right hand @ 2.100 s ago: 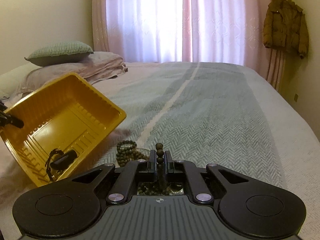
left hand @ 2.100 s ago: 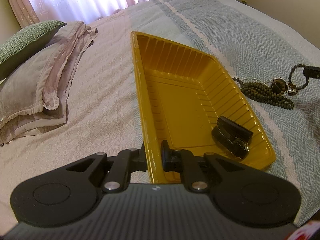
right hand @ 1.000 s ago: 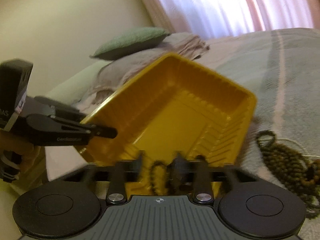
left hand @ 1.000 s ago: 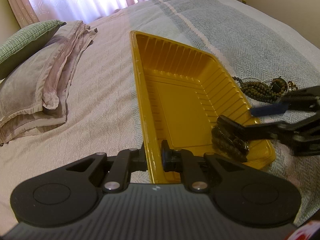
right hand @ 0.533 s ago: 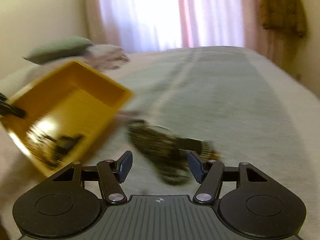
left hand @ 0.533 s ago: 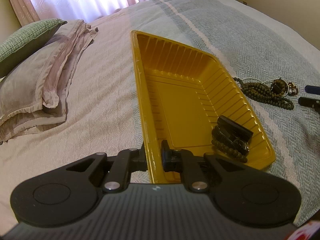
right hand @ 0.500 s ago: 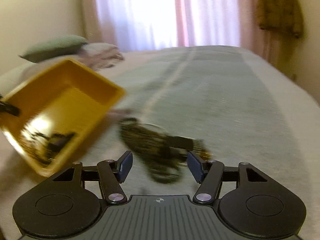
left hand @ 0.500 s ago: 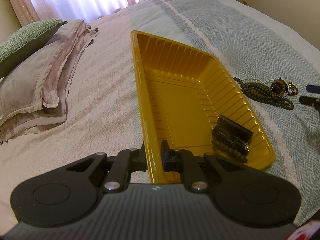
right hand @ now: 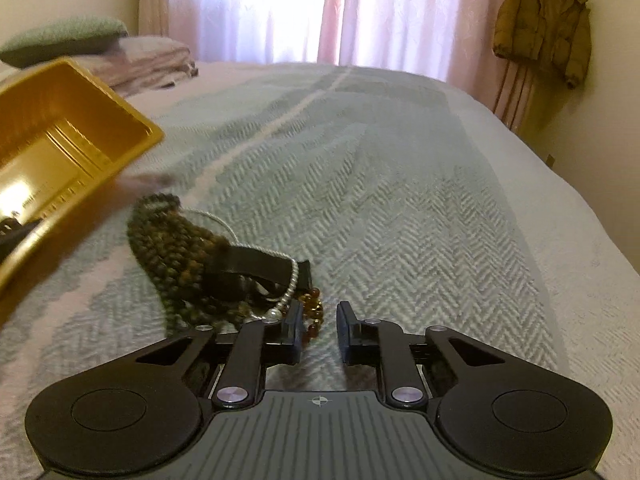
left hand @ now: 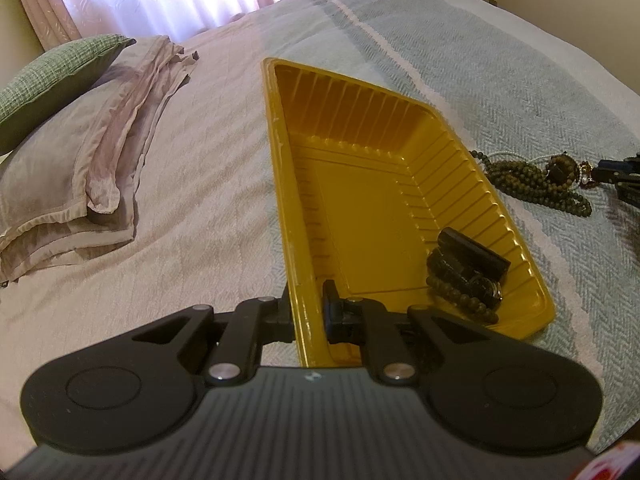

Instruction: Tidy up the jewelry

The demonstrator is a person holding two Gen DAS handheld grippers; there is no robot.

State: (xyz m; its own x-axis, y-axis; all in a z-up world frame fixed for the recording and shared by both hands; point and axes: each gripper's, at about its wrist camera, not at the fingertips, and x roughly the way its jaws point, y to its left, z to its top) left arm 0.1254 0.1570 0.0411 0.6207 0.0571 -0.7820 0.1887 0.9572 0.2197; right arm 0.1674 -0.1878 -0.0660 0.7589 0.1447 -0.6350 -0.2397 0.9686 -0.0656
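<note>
- the left gripper (left hand: 308, 312) is clamped on the near rim of the yellow tray (left hand: 280, 184), one finger outside the wall and one inside, and holds the tray tipped up on the bed (left hand: 500, 60).
- in the tray's low right corner lie a black watch (left hand: 476, 258) and a dark bead bracelet (left hand: 460, 296), touching each other.
- the right gripper (right hand: 318, 330) is down at the pile of jewelry on the grey herringbone bedspread; its jaws have just been closing and now stand narrowly apart, with a gap showing between the pads.
- an amber bead strand (right hand: 313, 314) lies just inside the left pad; whether the pad presses it cannot be told, and the right pad touches nothing.
- the jewelry pile sits just beside the tray's outer wall: a heap of brown-green bead necklaces (right hand: 172, 248), a black strap (right hand: 256, 266) across it, and a silver bead chain (right hand: 290, 286) looping over the strap.
- from the left wrist view the same pile (left hand: 532, 184) lies to the right of the tray, with the right gripper's tips at its far edge.
- pillows (left hand: 68, 128) lie at the left of the bed, and a brown jacket (right hand: 544, 26) hangs on the wall by the pink curtains (right hand: 392, 12).
</note>
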